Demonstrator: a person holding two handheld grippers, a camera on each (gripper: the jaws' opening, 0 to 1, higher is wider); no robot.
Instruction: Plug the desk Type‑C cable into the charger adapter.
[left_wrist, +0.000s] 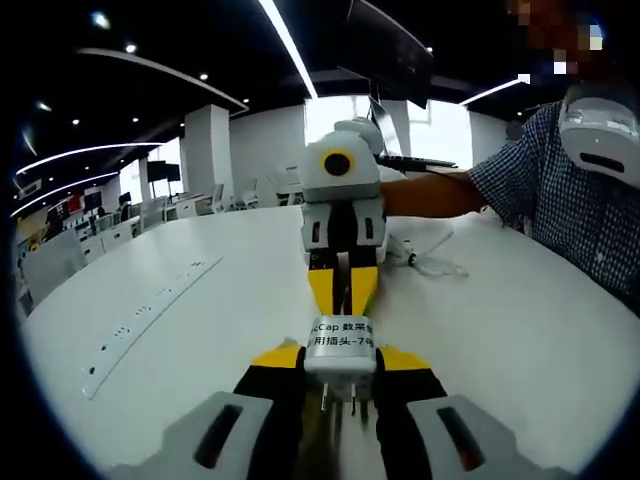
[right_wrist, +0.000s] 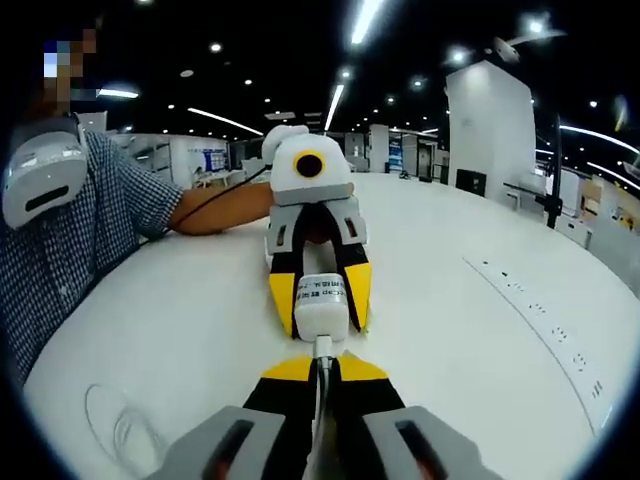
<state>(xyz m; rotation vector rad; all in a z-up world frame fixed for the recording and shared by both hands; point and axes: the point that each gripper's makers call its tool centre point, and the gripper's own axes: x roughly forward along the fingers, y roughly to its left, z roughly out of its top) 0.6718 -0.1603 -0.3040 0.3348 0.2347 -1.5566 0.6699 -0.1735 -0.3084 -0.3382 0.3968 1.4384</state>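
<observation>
Jaws clenched on both sides: the left gripper (left_wrist: 342, 385) grasps the white boxy charger adapter (left_wrist: 340, 345), the right gripper (right_wrist: 318, 375) pinches the thin white Type-C cable (right_wrist: 323, 350) — held nose-to-nose above the white table (right_wrist: 450, 330), presumably aligning plug with port.

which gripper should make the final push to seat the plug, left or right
Right, probably. The right gripper is shut on the cable, already lined up at the charger adapter. The left gripper clamps the adapter and should just brace it.
</observation>
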